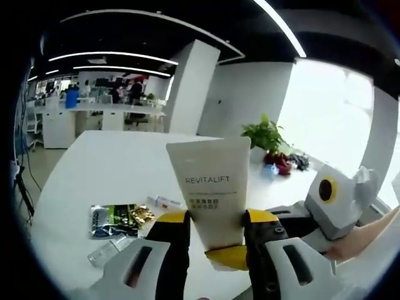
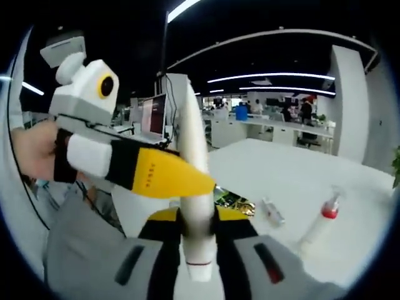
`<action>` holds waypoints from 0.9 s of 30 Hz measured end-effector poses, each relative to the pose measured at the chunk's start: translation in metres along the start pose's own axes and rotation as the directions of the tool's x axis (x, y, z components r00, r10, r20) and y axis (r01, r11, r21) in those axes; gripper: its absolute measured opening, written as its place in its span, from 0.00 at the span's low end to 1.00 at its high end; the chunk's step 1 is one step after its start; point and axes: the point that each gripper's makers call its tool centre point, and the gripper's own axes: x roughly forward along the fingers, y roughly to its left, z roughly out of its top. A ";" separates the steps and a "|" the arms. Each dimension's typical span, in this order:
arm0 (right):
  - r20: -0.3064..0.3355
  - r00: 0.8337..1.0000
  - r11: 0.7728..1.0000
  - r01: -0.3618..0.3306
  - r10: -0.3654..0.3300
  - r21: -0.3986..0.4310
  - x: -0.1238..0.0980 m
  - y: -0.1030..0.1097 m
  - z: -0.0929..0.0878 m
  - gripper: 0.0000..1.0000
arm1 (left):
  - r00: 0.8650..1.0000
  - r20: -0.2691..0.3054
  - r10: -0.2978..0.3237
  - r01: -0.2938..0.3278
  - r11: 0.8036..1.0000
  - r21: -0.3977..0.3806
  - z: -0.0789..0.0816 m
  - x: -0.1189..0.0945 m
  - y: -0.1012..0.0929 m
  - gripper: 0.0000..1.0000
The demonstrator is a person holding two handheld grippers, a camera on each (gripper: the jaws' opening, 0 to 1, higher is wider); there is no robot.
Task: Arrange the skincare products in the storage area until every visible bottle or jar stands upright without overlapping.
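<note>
A white REVITALIFT tube [image 1: 209,187] is held up above the white table [image 1: 106,169], its flat crimped end on top. My left gripper [image 1: 215,224] is shut on its lower part, with one jaw on each side. My right gripper [image 1: 230,256] reaches in from the right, and its yellow jaw lies against the tube's bottom. In the right gripper view the tube [image 2: 195,187] stands edge-on between the jaws of my right gripper [image 2: 197,220], which is shut on it. The left gripper [image 2: 165,176] comes in from the left, held by a hand [image 2: 31,150], and its yellow jaw crosses the tube.
On the table lie a dark green sachet [image 1: 119,219], a small tube [image 1: 164,202] and a clear bottle [image 1: 103,253]. A spray bottle with a red collar [image 2: 322,224] and a small clear bottle [image 2: 273,211] lie further off. A potted plant [image 1: 265,134] stands at the far edge.
</note>
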 end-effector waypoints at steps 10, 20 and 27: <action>0.010 0.991 0.990 -0.135 0.135 0.027 -0.016 0.005 -0.002 0.19 | 0.991 -0.009 -0.136 0.135 0.990 -0.043 -0.006 -0.001 -0.014 0.36; 0.070 0.948 0.943 -0.318 0.312 0.104 -0.034 0.020 0.011 0.19 | 0.920 -0.040 -0.390 0.387 0.920 -0.056 -0.003 -0.013 -0.043 0.31; 0.065 0.886 0.881 -0.463 0.459 0.093 -0.049 0.033 0.021 0.19 | 0.849 -0.093 -0.521 0.524 0.852 0.016 0.001 -0.026 -0.061 0.30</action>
